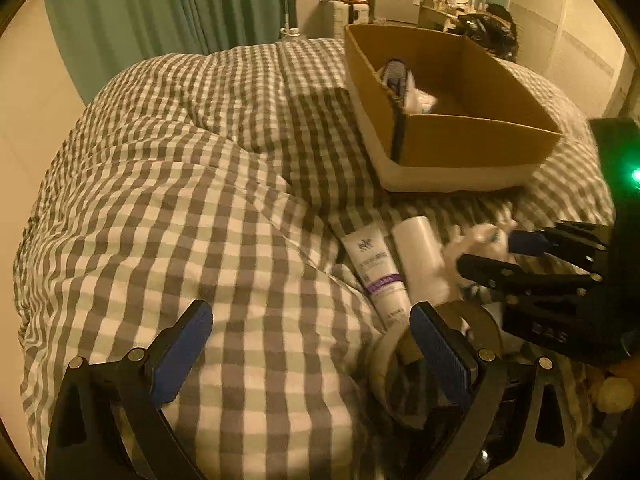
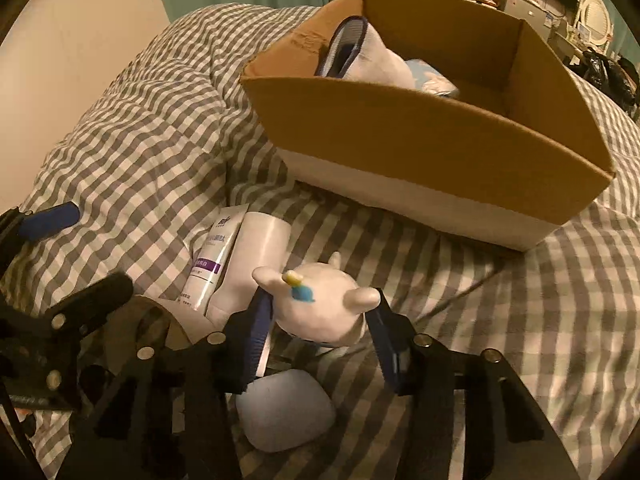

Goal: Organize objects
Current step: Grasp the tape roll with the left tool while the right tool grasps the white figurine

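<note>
Here, the right gripper (image 2: 320, 320) clasps a white toy (image 2: 320, 304) just before the box (image 2: 420, 148); the left gripper (image 1: 312, 344) is spread, empty. Several items already lie inside; tube (image 2: 212, 260), bottle (image 2: 256, 256) and pouch (image 2: 288, 412) remain on the bed (image 1: 180, 200).

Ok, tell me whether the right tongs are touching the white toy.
Touching. The right wrist view shows the right tongs with both blue pads pressed against the white toy.

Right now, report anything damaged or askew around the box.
The cardboard box has a torn, crumpled patch on its rim at the far left corner, beside the blue-trimmed white item leaning inside. Nothing is spilled.
</note>
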A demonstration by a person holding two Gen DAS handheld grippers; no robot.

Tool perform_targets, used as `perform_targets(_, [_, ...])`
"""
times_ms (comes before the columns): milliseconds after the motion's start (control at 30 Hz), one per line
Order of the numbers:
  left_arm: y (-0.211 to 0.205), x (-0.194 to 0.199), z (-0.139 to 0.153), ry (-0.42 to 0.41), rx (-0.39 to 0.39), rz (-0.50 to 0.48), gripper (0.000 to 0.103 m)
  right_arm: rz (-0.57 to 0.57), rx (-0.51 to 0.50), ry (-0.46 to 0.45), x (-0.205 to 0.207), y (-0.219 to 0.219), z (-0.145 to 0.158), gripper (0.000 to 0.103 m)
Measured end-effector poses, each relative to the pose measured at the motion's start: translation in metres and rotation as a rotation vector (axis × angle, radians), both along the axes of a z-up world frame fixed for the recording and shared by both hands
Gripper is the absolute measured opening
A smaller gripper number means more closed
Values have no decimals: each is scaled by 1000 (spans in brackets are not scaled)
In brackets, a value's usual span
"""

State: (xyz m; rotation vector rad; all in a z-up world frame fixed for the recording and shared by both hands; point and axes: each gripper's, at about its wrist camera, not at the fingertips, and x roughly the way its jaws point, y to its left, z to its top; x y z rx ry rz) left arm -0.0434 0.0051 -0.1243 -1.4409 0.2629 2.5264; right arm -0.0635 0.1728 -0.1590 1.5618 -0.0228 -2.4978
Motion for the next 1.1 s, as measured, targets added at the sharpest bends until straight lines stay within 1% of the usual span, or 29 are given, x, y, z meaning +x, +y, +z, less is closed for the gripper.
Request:
perform_targets(100, [6, 7, 0, 4, -1, -34, 101, -9, 2, 17, 1, 1, 2, 45])
perform_targets(267, [15, 6, -15, -24, -26, -57, 101, -45, -9, 31, 4, 8, 5, 45])
perform_targets(333, [20, 9, -17, -14, -33, -75, 99, -57, -21, 28, 4, 11, 5, 45])
perform_targets(367, [22, 10, -16, -2, -37, -89, 93, -61, -25, 27, 4, 12, 5, 45])
perform_targets(400, [24, 12, -15, 16, -48, -101, 82, -64, -26, 28, 4, 13, 5, 45])
perform_targets(433, [26, 13, -15, 16, -43, -119, 70, -66, -27, 29, 5, 13, 5, 45])
perform_targets(467, [26, 14, -15, 4, -27, -136, 51, -67, -28, 31, 5, 13, 6, 45])
perform_targets(500, [28, 14, -15, -3, -19, -149, 41, -69, -28, 33, 5, 13, 6, 45])
perform_targets(533, [29, 15, -16, -3, -21, -162, 35, -71, -28, 35, 6, 13, 7, 45])
perform_targets(567, [31, 17, -16, -6, -16, -179, 22, -72, -29, 37, 7, 14, 7, 45])
perform_targets(600, [34, 18, -15, -7, -10, -196, 16, -73, -30, 38, 7, 15, 7, 45])
perform_targets(633, [36, 20, -14, -1, -15, -205, 15, -75, -31, 39, 8, 16, 8, 45])
perform_targets(700, [37, 21, -12, 13, -27, -205, 11, -80, -34, 45, 9, 17, 9, 45])
perform_targets(800, [33, 19, -5, 28, -18, -180, 7, -85, -38, 64, 12, 20, 15, 45])
perform_targets(900, [28, 19, 3, 56, -14, -158, 6, -86, -31, 91, 15, 21, 26, 45])
perform_targets(967, [25, 17, 11, 82, -16, -124, 6, -86, -29, 110, 18, 22, 34, 45])
perform_targets(1100, [15, 10, 33, 135, -7, -76, 6, -84, -30, 148, 24, 20, 52, 45])
